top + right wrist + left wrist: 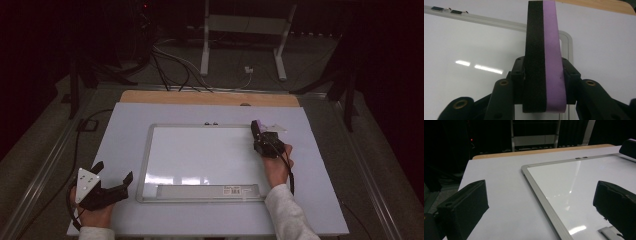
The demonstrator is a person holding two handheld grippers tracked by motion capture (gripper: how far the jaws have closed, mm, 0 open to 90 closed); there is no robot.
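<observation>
Left tongs (114,176) rest open on the worktop (125,125), just beside the whiteboard (200,155). Farther right, the right tongs (257,134) clamp a purple-and-black eraser (544,50) on edge, over the board's upper right corner.

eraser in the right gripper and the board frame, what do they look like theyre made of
Eraser: apparently soft purple foam, matte, backed by a fuzzy black felt-like layer. Board frame: looks like brushed aluminium, silver-grey with a dull sheen, though painted plastic is possible.
</observation>
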